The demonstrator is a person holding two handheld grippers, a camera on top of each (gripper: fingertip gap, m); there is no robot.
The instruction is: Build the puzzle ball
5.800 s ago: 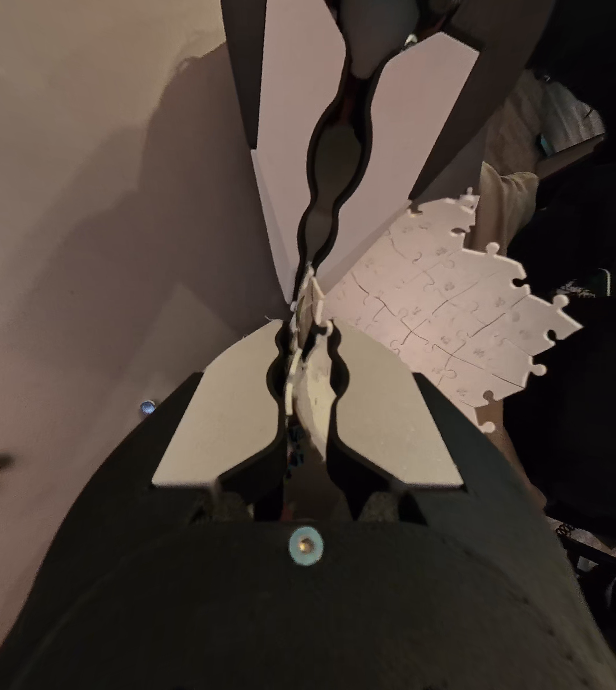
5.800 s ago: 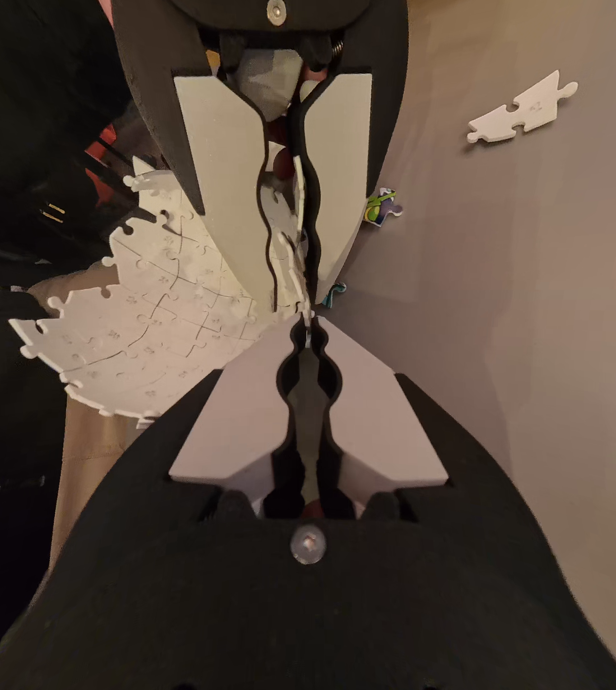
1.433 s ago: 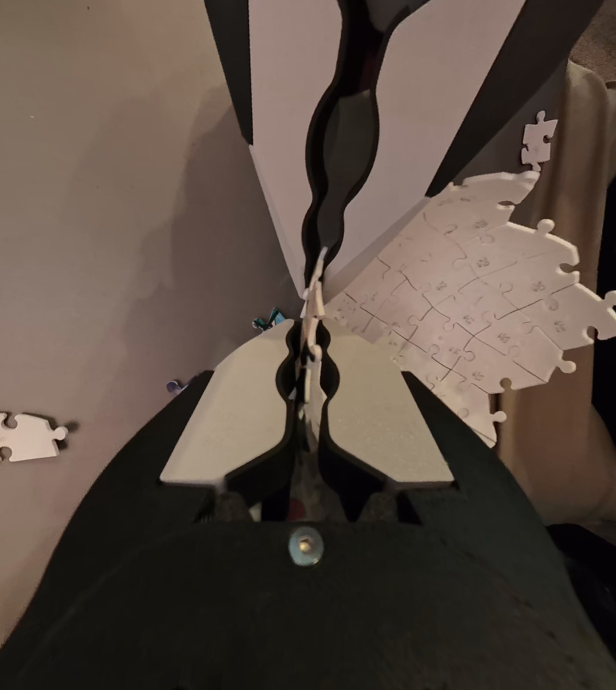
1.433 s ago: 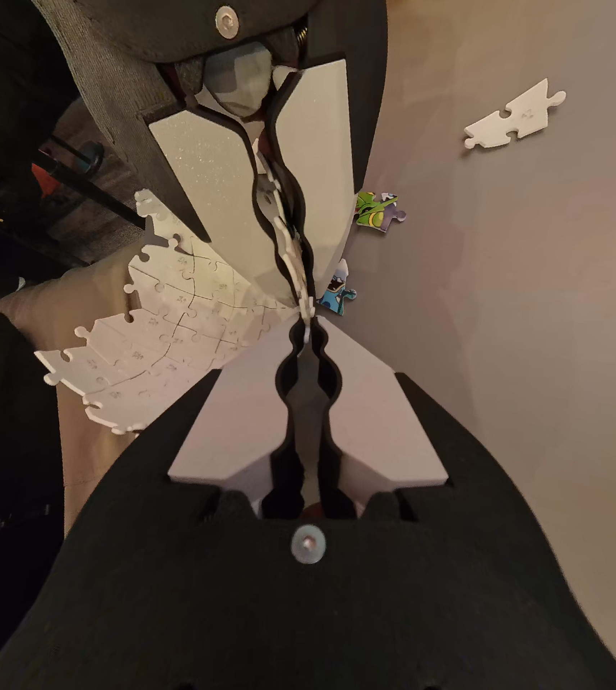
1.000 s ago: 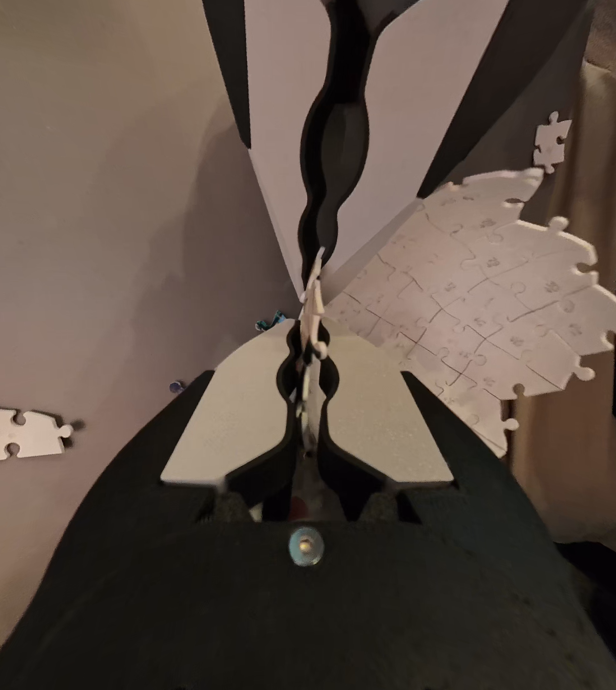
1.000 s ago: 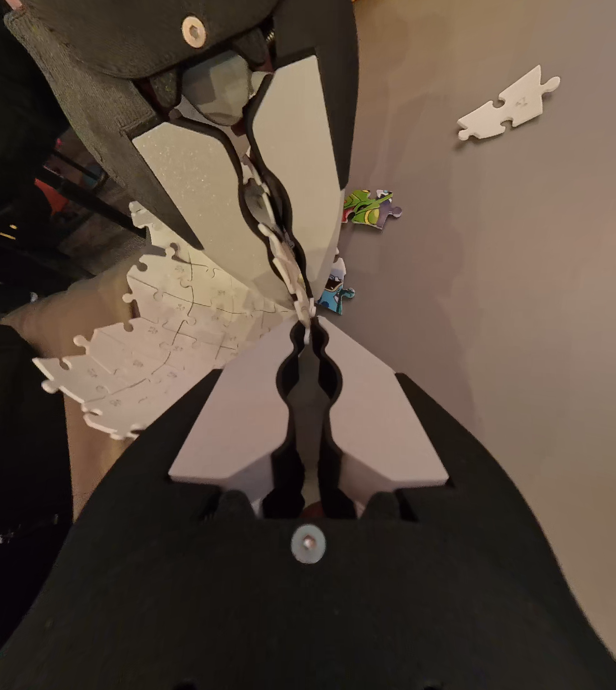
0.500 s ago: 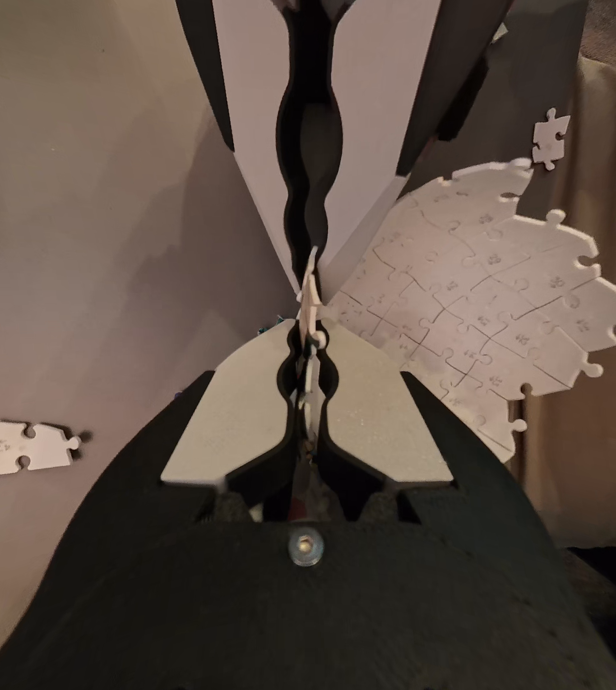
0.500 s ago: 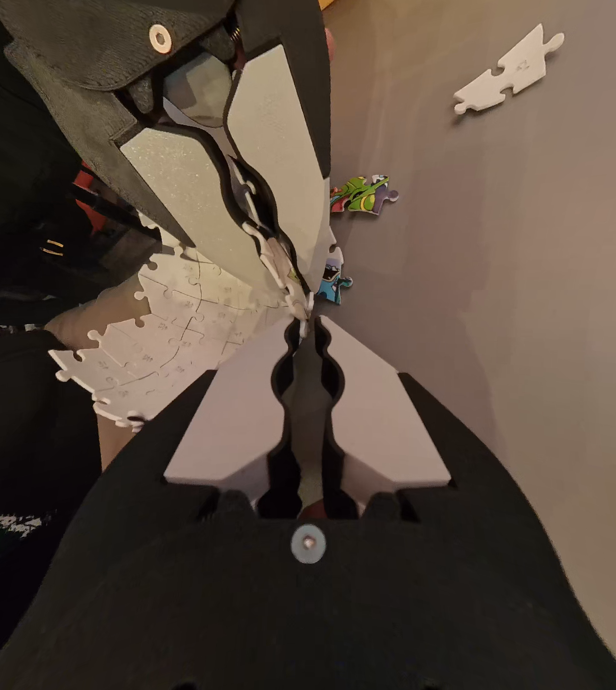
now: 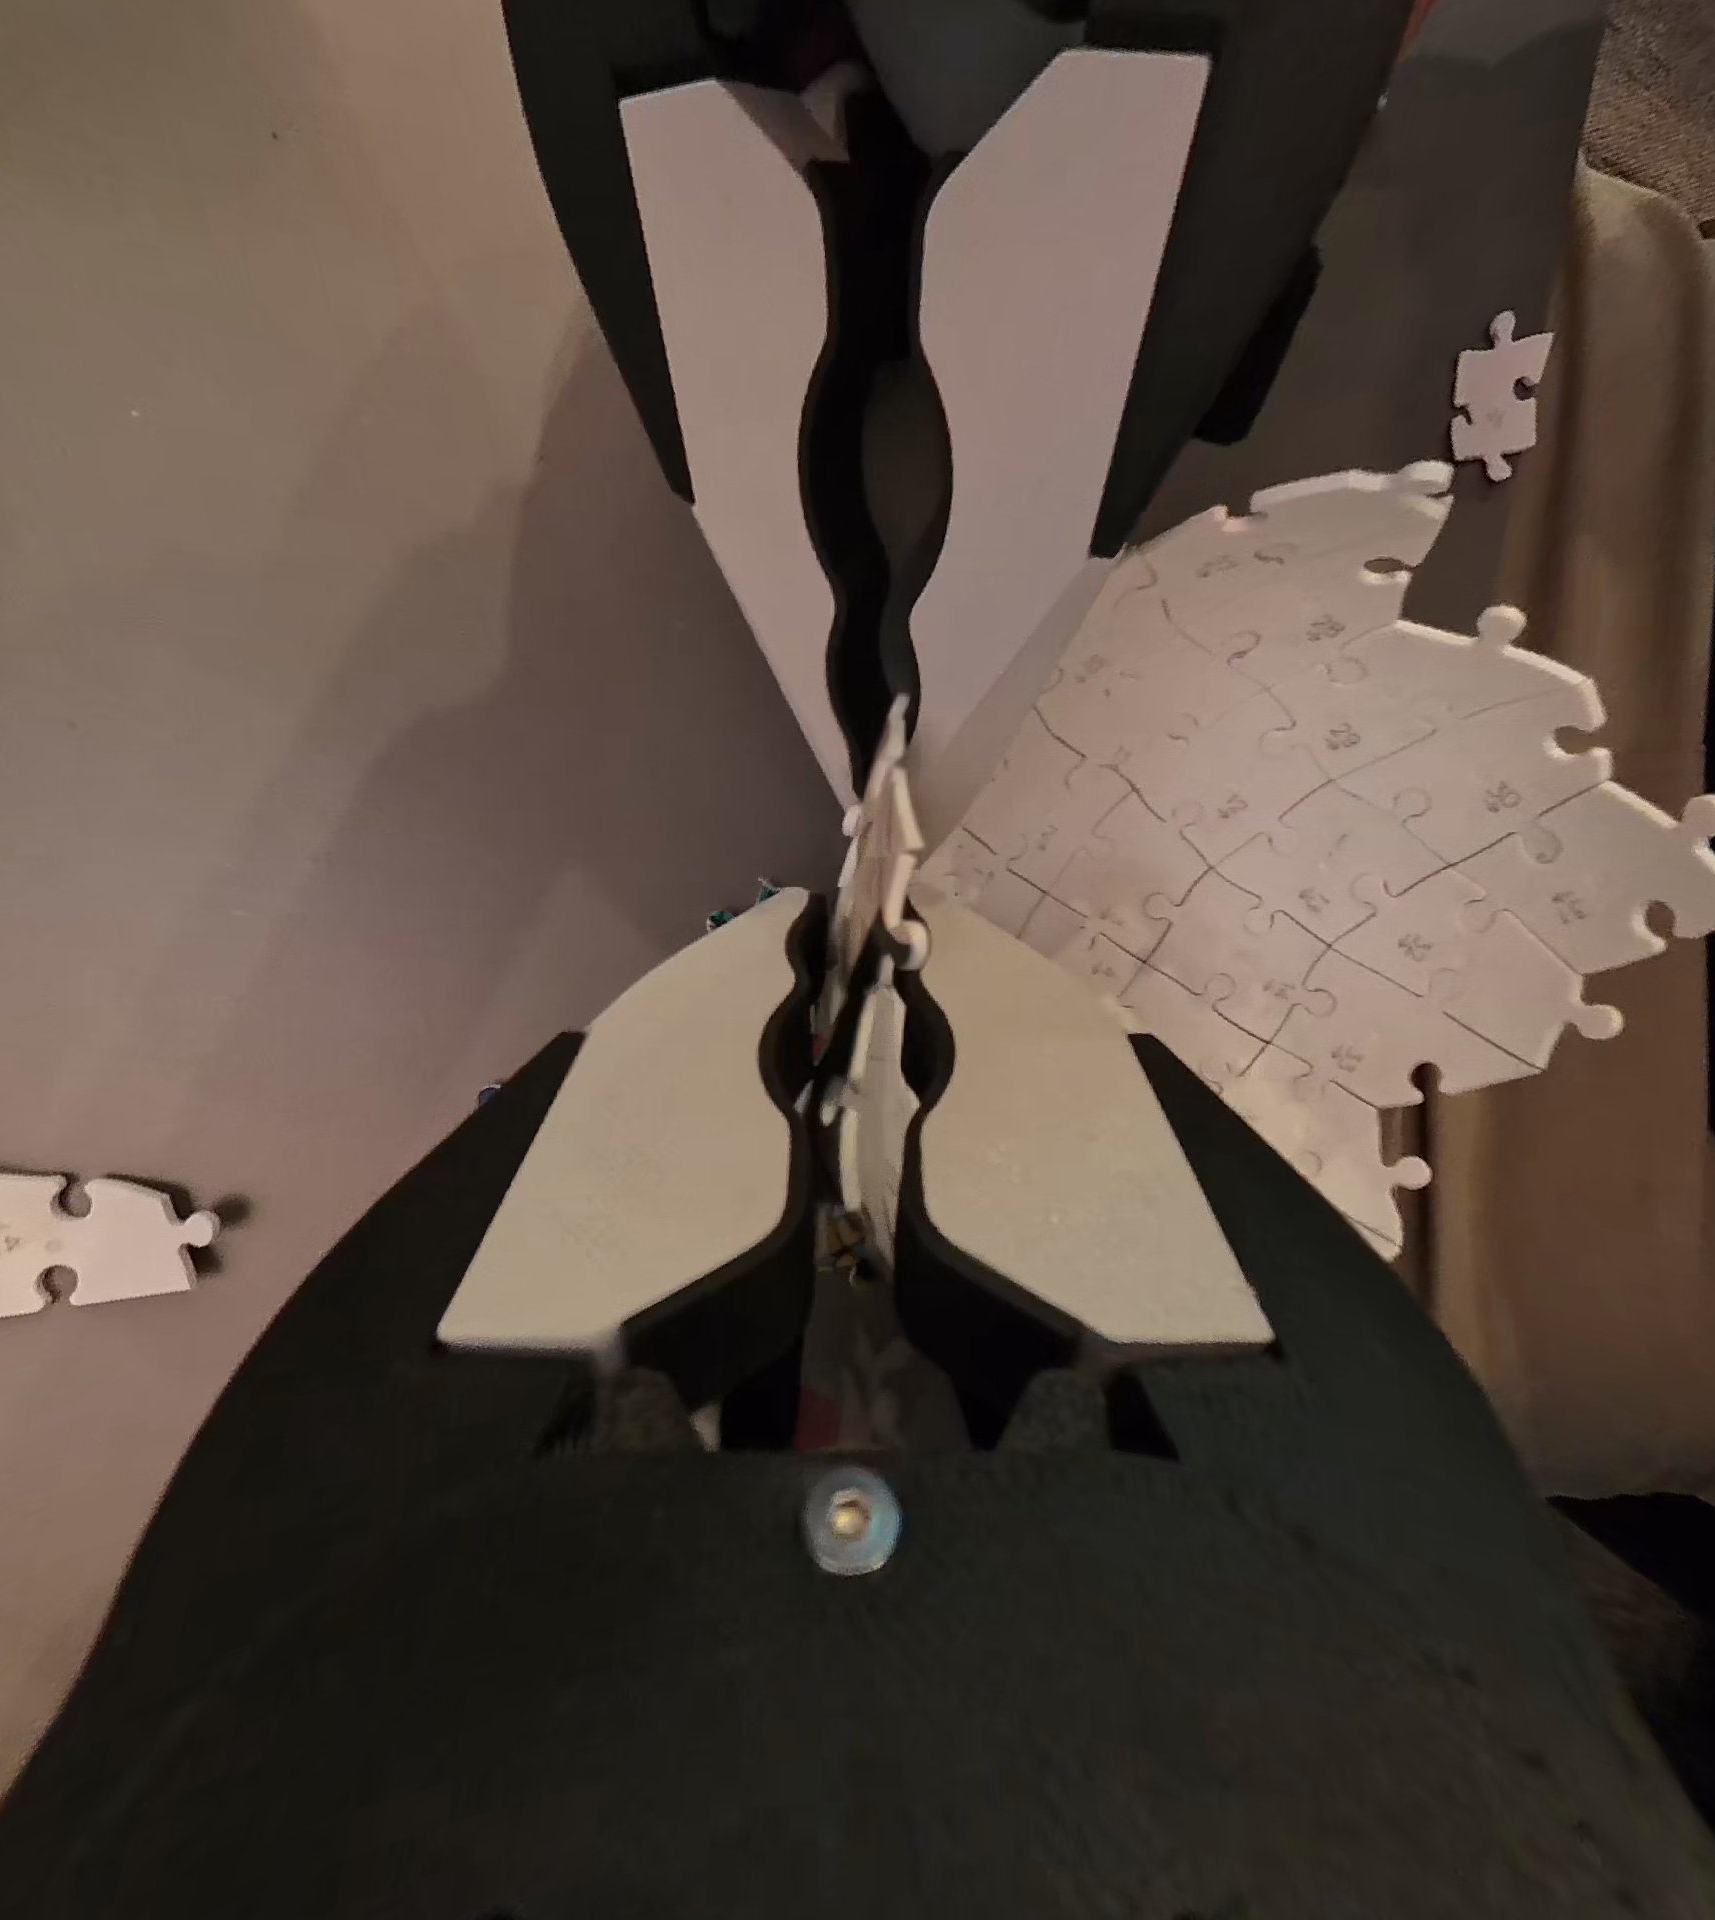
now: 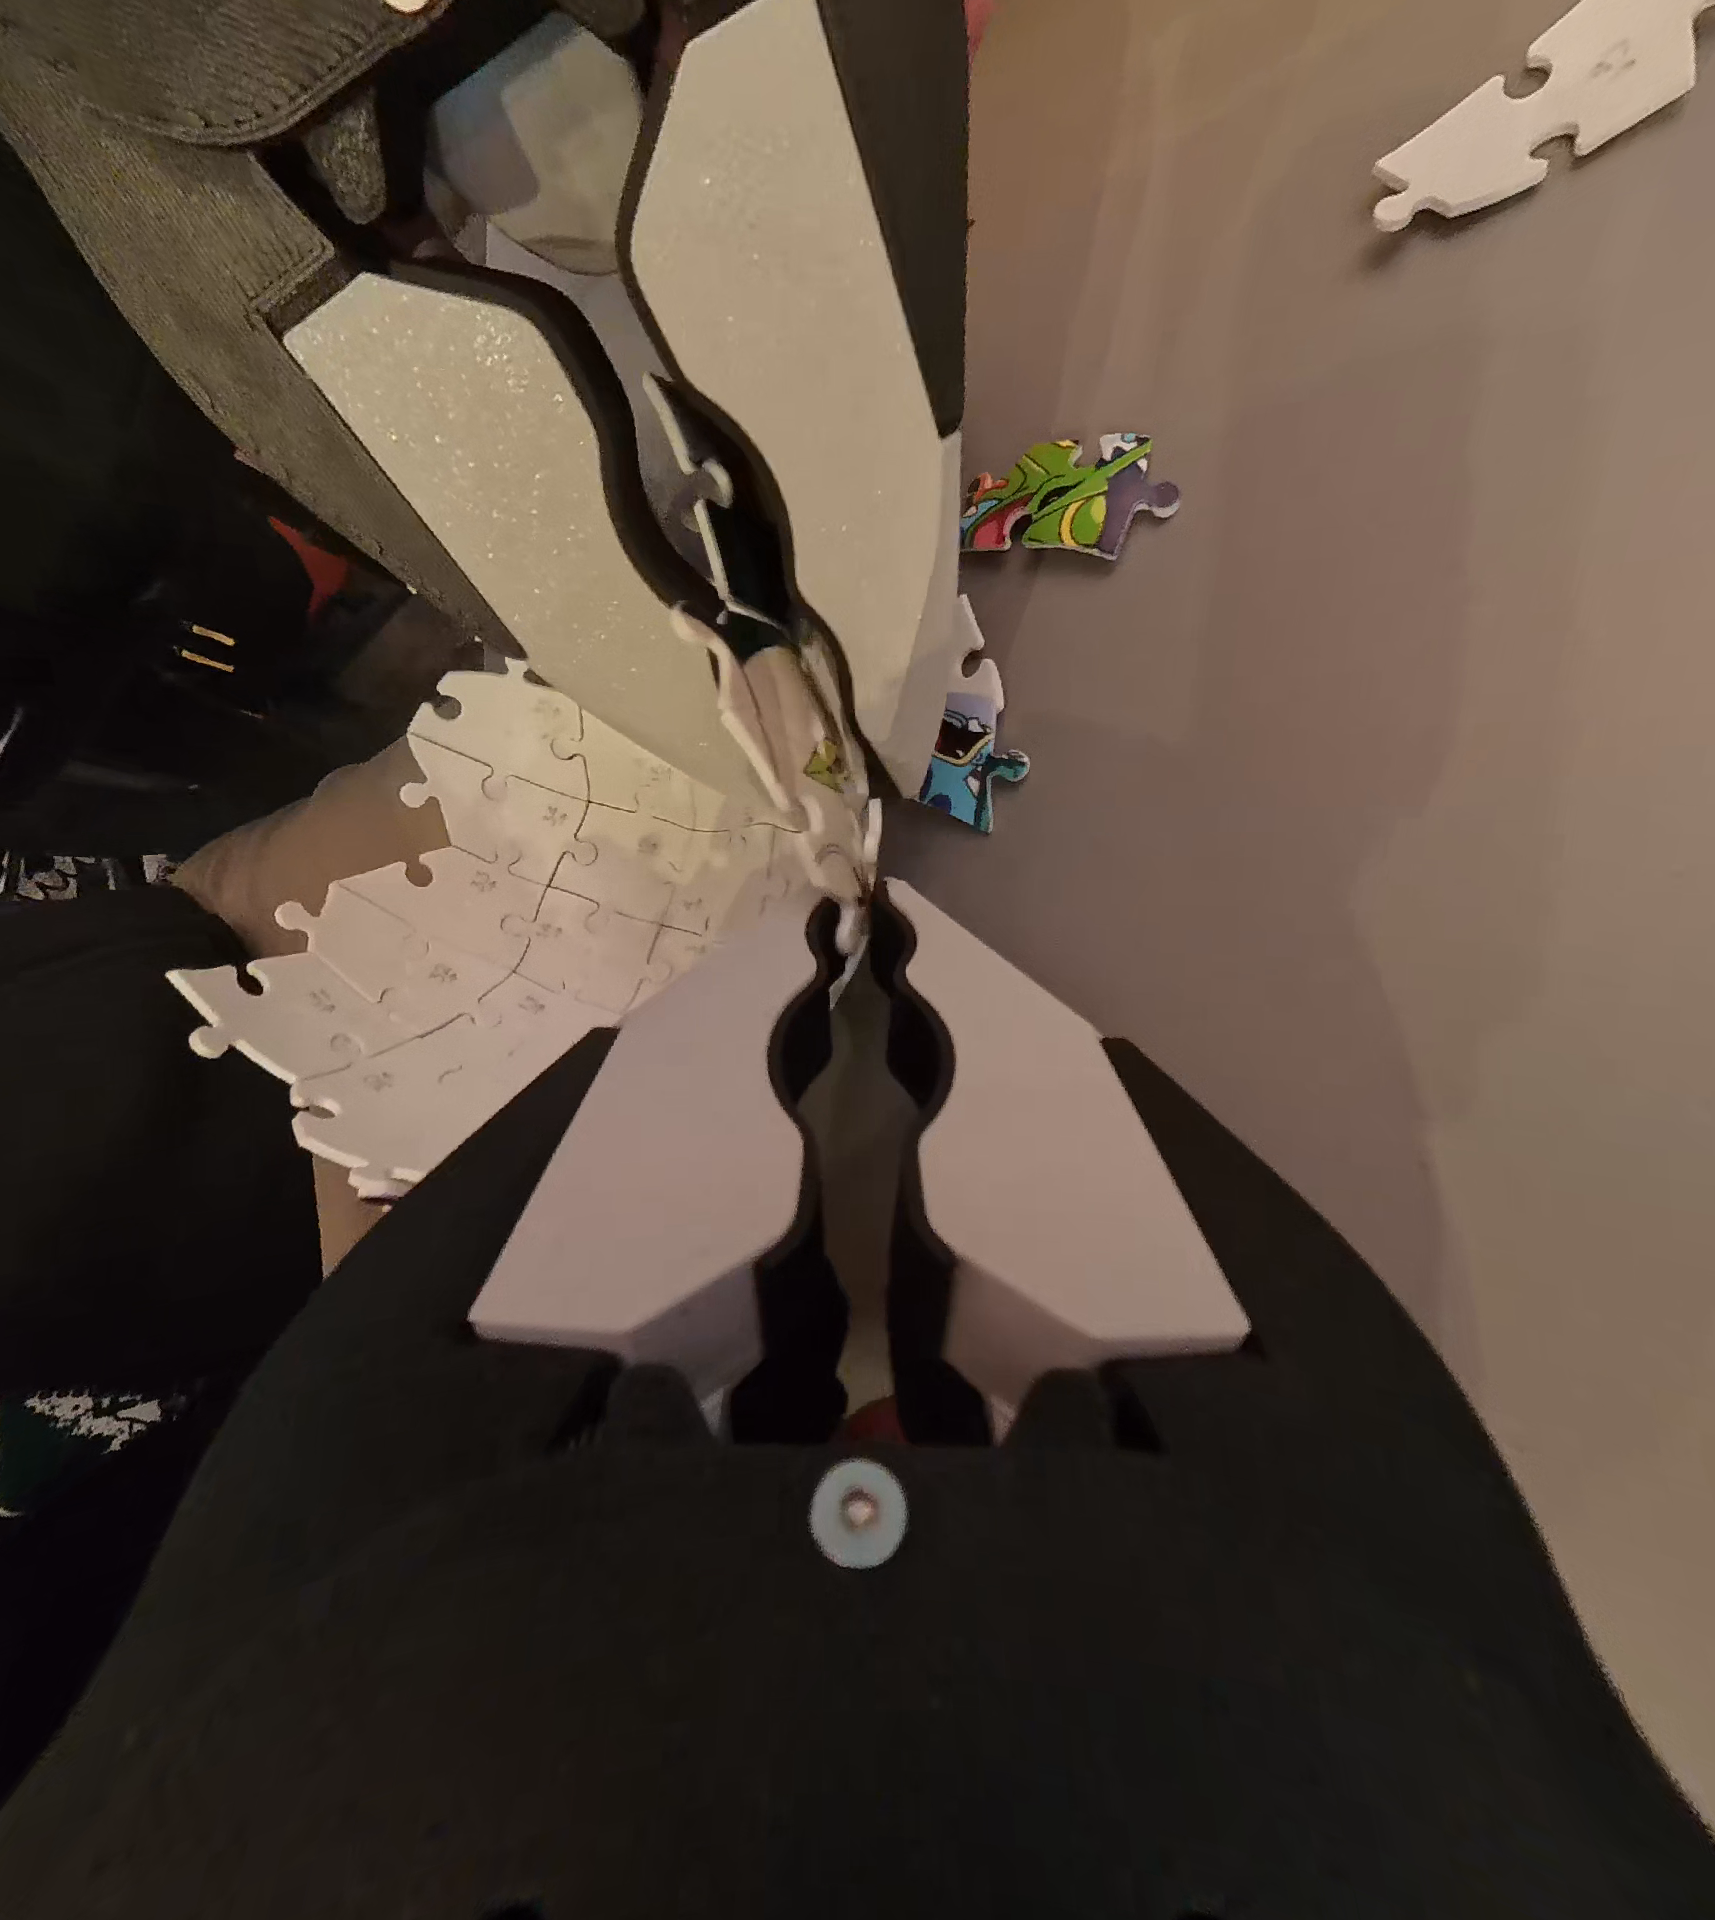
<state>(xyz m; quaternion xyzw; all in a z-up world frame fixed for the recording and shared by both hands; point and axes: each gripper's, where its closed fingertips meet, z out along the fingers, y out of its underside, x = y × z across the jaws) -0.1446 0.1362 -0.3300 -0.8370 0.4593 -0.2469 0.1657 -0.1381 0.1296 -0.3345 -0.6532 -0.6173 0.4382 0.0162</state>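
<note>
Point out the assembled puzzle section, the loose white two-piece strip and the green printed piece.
assembled puzzle section [image 9: 1352, 831], left wrist view, on its blank inner face.
white two-piece strip [image 9: 53, 1247], left wrist view, near its joint.
green printed piece [image 10: 1066, 499], right wrist view, on its printed face.

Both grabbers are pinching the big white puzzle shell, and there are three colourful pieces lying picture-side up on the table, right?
Almost. The left gripper and right gripper are both shut on the puzzle shell, but the right wrist view shows two colourful pieces on the table, not three: a green one and a blue one.
</note>
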